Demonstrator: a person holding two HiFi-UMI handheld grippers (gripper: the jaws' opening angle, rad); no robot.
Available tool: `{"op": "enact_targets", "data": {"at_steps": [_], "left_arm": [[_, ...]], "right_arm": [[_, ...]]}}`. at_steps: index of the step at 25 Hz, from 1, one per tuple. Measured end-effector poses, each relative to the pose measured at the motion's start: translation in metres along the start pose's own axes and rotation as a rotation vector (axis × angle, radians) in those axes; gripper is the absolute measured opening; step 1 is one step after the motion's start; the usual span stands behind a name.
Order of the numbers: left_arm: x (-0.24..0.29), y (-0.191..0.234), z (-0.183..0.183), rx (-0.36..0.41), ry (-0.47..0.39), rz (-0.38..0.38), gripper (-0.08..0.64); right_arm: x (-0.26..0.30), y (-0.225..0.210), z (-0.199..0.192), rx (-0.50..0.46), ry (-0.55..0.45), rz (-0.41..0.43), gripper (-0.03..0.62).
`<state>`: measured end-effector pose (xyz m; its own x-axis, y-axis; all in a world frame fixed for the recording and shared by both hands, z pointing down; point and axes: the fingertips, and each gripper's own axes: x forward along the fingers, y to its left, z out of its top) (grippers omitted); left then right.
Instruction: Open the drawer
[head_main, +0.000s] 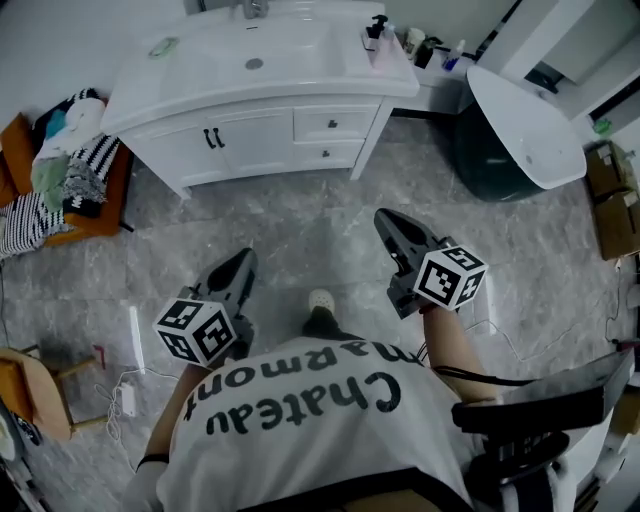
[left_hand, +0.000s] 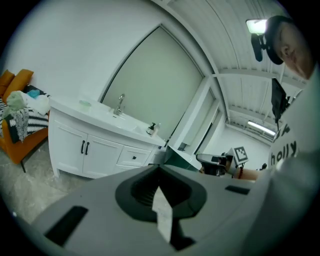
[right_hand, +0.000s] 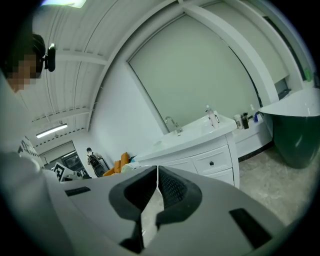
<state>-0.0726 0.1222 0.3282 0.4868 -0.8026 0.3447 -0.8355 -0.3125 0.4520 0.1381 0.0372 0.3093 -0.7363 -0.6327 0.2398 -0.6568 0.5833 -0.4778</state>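
Observation:
A white vanity (head_main: 250, 140) stands against the far wall. Right of its two doors sit two small drawers, the upper drawer (head_main: 335, 124) above the lower drawer (head_main: 326, 153), and both are closed. The upper drawer also shows in the left gripper view (left_hand: 134, 157) and the right gripper view (right_hand: 212, 162). My left gripper (head_main: 243, 258) (left_hand: 160, 169) is shut and empty, well short of the vanity over the floor. My right gripper (head_main: 385, 222) (right_hand: 157, 170) is also shut and empty. It points toward the drawers from a distance.
An orange chair (head_main: 60, 190) piled with clothes stands left of the vanity. A dark green tub (head_main: 520, 130) with a white rim sits at the right, with cardboard boxes (head_main: 615, 200) beyond it. A wooden stool (head_main: 35, 390) and a power strip (head_main: 127, 398) lie at lower left.

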Motion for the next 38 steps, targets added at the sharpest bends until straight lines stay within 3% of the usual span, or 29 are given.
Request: {"op": "enact_targets", "data": {"at_steps": [6, 12, 16, 22, 27, 33, 38], "left_arm": [[0.045, 0.026, 0.042, -0.076, -0.086, 0.043, 0.009], [0.093, 0.045, 0.058, -0.061, -0.079, 0.089, 0.009], [0.115, 0.043, 0.072, -0.055, -0.123, 0.053, 0.008], [0.128, 0.061, 0.092, -0.059, -0.201, -0.004, 0.009], [0.171, 0.103, 0.104, 0.013, -0.167, -0.015, 0.009], [0.243, 0.138, 0.134, 0.019, -0.074, -0.104, 0.009], [0.271, 0.178, 0.126, -0.002, 0.006, -0.061, 0.009]], "right_arm": [[0.039, -0.050, 0.040, -0.005, 0.000, 0.018, 0.012], [0.066, -0.084, 0.066, -0.053, 0.030, 0.033, 0.012], [0.079, -0.101, 0.070, -0.044, 0.022, 0.025, 0.012], [0.117, -0.114, 0.055, -0.077, 0.087, 0.022, 0.012], [0.159, -0.141, 0.049, -0.083, 0.127, -0.028, 0.013], [0.221, -0.187, 0.041, -0.020, 0.191, -0.092, 0.055], [0.281, -0.240, 0.012, -0.006, 0.246, -0.164, 0.081]]}}
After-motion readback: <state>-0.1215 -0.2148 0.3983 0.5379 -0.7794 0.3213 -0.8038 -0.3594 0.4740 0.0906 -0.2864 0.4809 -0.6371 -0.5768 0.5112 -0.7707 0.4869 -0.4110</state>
